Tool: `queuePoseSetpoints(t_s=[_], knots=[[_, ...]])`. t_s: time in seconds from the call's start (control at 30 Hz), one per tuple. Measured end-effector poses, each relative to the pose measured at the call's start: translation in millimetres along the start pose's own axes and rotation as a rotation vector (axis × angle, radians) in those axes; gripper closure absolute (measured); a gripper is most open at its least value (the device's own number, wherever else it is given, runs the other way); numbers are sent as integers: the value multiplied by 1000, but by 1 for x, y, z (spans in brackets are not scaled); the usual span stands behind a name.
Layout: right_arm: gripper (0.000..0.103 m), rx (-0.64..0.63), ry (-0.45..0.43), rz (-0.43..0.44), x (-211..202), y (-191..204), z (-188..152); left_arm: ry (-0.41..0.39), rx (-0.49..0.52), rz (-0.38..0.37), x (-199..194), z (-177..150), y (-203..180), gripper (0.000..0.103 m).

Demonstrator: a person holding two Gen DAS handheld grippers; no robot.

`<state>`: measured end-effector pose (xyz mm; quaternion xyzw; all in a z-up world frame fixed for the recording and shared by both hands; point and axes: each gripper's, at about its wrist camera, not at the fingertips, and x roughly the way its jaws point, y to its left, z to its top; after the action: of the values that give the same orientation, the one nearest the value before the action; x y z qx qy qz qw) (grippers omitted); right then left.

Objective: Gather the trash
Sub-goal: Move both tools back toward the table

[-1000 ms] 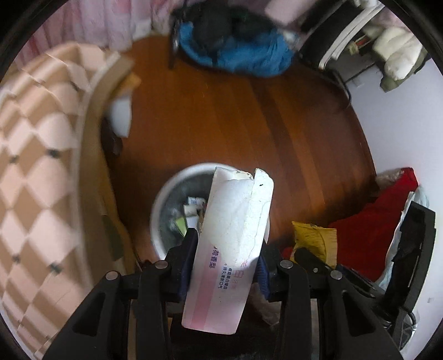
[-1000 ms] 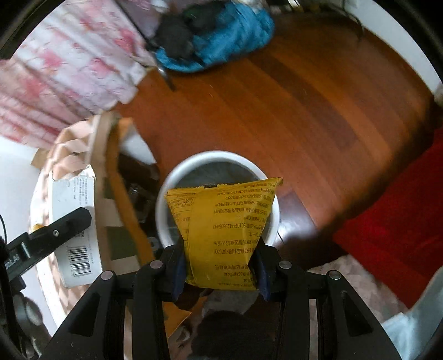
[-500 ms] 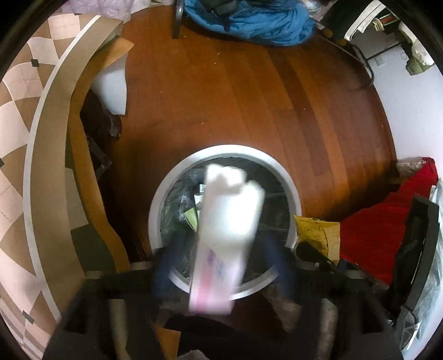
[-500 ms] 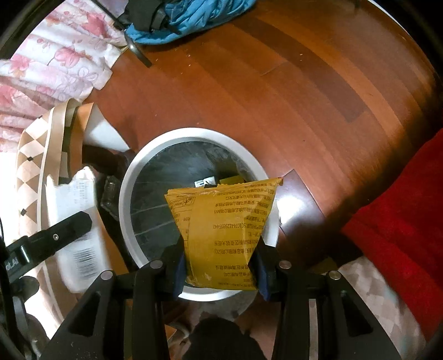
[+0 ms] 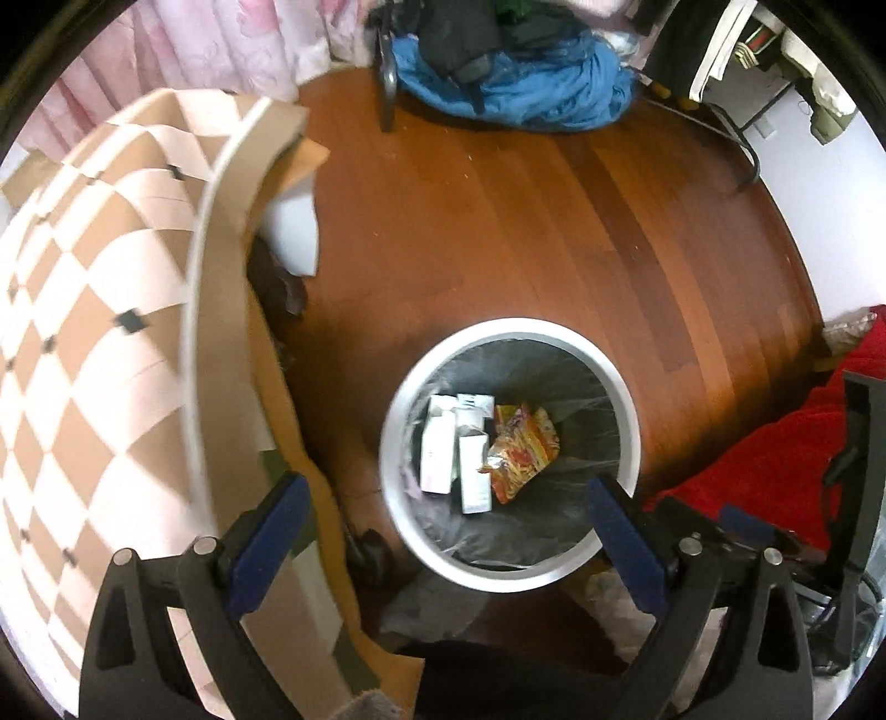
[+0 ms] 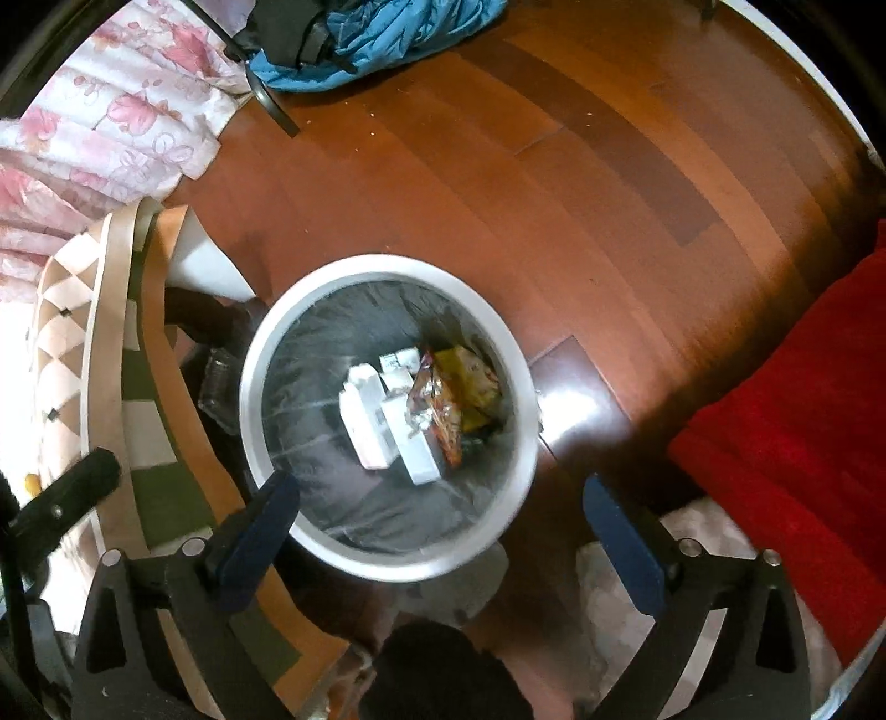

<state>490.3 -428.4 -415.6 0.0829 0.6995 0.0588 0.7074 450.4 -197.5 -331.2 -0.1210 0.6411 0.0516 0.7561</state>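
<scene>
Left wrist view: the left gripper has its jaws spread wide with nothing between them, above the round white-rimmed trash bin lined with a grey plastic bag, standing on the reddish wooden floor. At the bin's bottom lie white cardboard cartons and, touching them, a crumpled yellow-orange snack wrapper. Right wrist view: the right gripper also has jaws wide apart and empty over the same bin, cartons and wrapper. A red blanket lies to the right, a blue cloth heap well beyond.
</scene>
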Motion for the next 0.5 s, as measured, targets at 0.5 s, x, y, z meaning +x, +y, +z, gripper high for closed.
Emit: queuePoseSetpoints(t_s=[0.5], knots=[[0,-43,-72,-55,-75,8,-39,-130,42,29,-60,-26,-8,2]])
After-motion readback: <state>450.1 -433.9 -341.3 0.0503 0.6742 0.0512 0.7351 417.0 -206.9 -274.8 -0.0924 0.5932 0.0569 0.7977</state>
